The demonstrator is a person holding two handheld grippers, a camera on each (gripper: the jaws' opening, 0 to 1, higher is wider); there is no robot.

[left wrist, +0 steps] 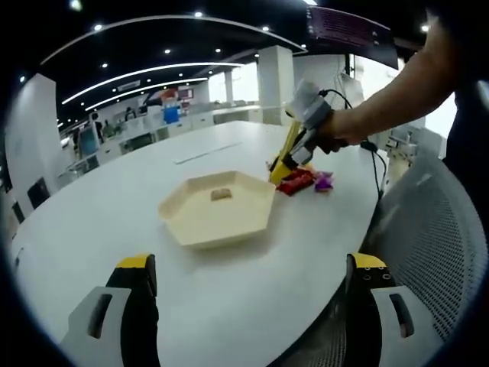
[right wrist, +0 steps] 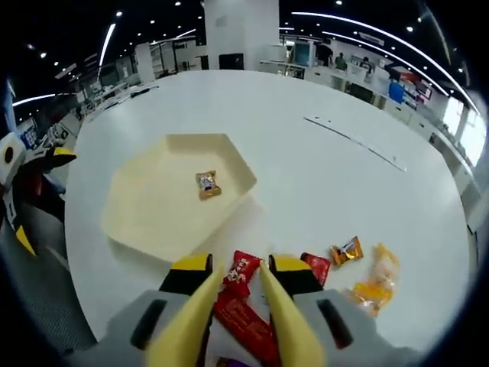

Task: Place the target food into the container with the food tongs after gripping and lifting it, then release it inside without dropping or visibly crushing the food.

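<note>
A cream hexagonal tray (left wrist: 191,222) (right wrist: 145,206) sits mid-table with one small wrapped candy (left wrist: 221,194) (right wrist: 207,184) inside. My right gripper (right wrist: 241,267) (left wrist: 304,138), held by a hand, is shut on yellow food tongs (right wrist: 281,313) (left wrist: 280,164). The tong tips point down at the table and straddle a red wrapped candy (right wrist: 243,274) that lies just beyond the tray's near edge; I cannot tell whether they pinch it. My left gripper (left wrist: 252,267) hovers open and empty at the table's near side, short of the tray.
More wrapped snacks lie by the tongs: a long red packet (right wrist: 246,325) (left wrist: 296,181), another red one (right wrist: 316,267), an orange candy (right wrist: 348,250), yellow-orange packets (right wrist: 374,287) and a purple one (left wrist: 324,181). A mesh chair (left wrist: 435,245) stands by the table edge.
</note>
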